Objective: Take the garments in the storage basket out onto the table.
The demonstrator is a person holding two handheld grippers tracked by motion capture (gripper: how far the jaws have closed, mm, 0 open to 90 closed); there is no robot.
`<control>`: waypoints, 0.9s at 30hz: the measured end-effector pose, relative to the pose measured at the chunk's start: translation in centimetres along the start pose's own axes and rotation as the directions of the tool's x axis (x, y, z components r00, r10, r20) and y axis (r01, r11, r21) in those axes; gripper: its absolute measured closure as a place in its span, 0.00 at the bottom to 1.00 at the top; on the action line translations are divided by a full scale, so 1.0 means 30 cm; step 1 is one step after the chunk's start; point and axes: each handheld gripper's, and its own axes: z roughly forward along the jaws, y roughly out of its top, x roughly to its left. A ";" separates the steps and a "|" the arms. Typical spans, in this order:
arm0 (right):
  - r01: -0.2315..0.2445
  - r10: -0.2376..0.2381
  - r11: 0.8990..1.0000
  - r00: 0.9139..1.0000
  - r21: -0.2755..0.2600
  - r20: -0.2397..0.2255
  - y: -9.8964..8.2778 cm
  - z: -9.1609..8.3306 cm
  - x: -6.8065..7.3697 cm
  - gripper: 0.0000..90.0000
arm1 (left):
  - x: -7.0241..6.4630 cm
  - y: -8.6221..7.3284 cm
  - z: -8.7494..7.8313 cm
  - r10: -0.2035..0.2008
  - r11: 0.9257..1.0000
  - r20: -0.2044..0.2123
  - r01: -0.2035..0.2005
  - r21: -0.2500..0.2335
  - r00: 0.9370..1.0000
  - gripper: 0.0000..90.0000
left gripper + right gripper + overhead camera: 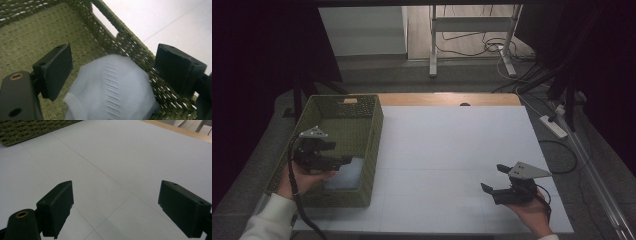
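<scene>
Left gripper (113, 75), jaws wide, hovers over the pale cloth (112, 87) lying lengthwise along the basket (374, 130) wall.

One woven green basket (362, 150) stands on one white table (452, 150), and one pale blue knitted cloth (346, 175) lies inside that basket. Two grippers are in hand: one left gripper (343, 161) over the basket, one right gripper (493, 178) over the bare table, each with two black jaws spread apart. Beyond the table stand one white metal frame (472, 30) and one power strip (553, 126) on the floor
</scene>
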 end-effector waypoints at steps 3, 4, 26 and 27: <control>0.000 0.000 1.000 1.000 0.002 0.000 0.000 0.001 0.001 0.14 | -0.005 0.000 0.012 0.014 1.000 0.008 -0.015 0.026 1.000 0.17; 0.000 0.000 1.000 1.000 0.002 0.000 0.000 0.002 0.002 0.14 | -0.004 0.000 0.016 0.019 0.999 0.011 -0.019 0.033 1.000 0.17; 0.002 -0.002 1.000 1.000 0.005 -0.001 -0.001 0.003 0.004 0.14 | 0.020 -0.004 0.062 0.093 0.988 0.063 -0.100 0.119 0.994 0.18; 0.002 -0.002 1.000 1.000 0.005 -0.001 -0.001 0.003 0.004 0.14 | 0.021 -0.004 0.068 0.093 0.987 0.064 -0.101 0.129 0.994 0.18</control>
